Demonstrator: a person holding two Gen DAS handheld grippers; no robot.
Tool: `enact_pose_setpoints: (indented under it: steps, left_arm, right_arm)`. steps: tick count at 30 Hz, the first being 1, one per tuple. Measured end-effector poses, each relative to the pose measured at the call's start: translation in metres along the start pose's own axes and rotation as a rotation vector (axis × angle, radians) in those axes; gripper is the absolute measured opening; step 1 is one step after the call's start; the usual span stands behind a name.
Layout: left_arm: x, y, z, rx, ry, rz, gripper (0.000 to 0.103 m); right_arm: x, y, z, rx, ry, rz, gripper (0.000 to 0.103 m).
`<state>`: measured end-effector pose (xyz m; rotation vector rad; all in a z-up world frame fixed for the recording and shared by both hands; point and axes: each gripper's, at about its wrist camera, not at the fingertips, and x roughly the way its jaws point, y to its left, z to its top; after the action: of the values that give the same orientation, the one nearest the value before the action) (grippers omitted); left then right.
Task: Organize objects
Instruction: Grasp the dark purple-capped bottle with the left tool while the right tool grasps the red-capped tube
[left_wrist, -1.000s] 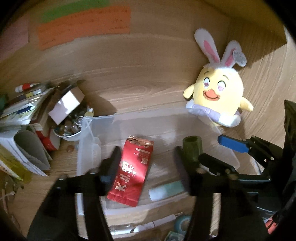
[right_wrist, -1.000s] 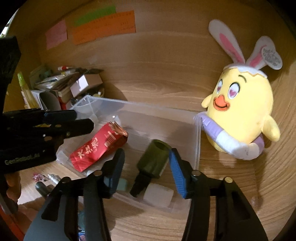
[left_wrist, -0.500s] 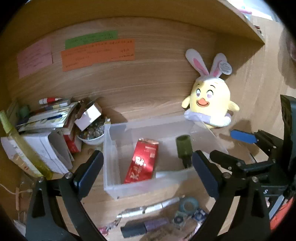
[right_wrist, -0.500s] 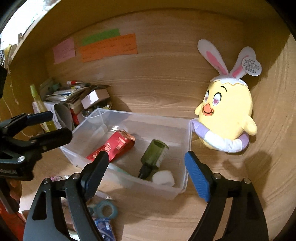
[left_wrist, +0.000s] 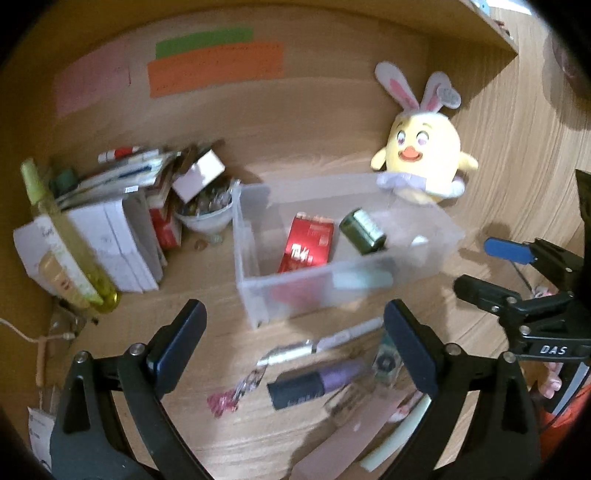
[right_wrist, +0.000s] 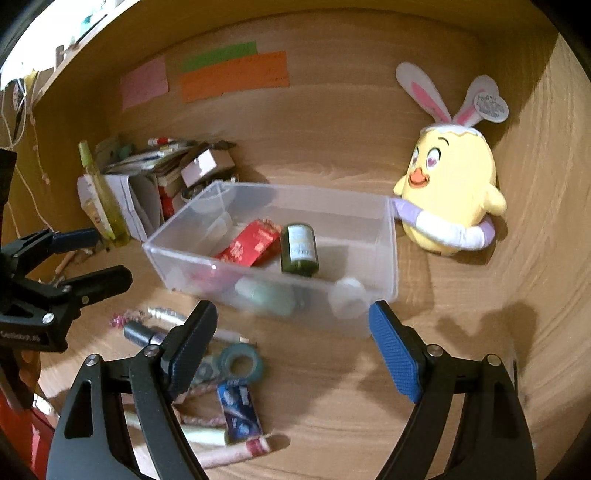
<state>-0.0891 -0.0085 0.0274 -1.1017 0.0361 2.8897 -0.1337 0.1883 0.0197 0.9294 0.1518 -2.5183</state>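
A clear plastic bin stands on the wooden desk. In it lie a red packet, a dark green bottle, a pale green tube and a white cap. My left gripper is open and empty, in front of the bin above loose items: a purple-and-black tube, a silver pen and a tape roll. My right gripper is open and empty, near the bin's front wall.
A yellow bunny plush sits right of the bin. Books, a white box and a bowl of small things are stacked at the left with a yellow-green bottle. A blue packet lies near me.
Both grippers have pulled back from inside the bin and opened wide. The green bottle and the red packet stay in the bin. The loose items in front have come into view.
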Motion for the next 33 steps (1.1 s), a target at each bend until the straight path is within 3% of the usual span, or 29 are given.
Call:
enact_pose_setpoints:
  steps: [8,15,17,18,19,25,33]
  left_arm:
    - [0.03,0.003,-0.032,-0.027,0.109,-0.034,0.098]
    - [0.047,-0.003,-0.043,-0.03,0.146,-0.084,0.097]
    - [0.051,-0.003,-0.042,-0.036,0.156,-0.095,0.088]
    - [0.054,-0.003,-0.042,-0.036,0.166,-0.105,0.077]
    - [0.057,-0.003,-0.042,-0.035,0.181,-0.122,0.072]
    - [0.063,-0.003,-0.051,-0.033,0.217,-0.143,0.06]
    - [0.055,0.007,-0.062,-0.055,0.219,-0.146,0.059]
  right_arm:
    - [0.005,0.005,-0.04,0.029,0.091,0.006,0.082]
    - [0.008,0.014,-0.073,0.062,0.162,0.042,0.082]
    - [0.011,0.019,-0.081,0.061,0.183,0.049,0.082]
    - [0.012,0.021,-0.083,0.06,0.189,0.048,0.082]
    - [0.012,0.023,-0.086,0.058,0.194,0.051,0.082]
    - [0.005,0.027,-0.096,0.037,0.197,0.023,0.078]
    - [-0.005,0.019,-0.101,0.045,0.189,-0.016,0.061]
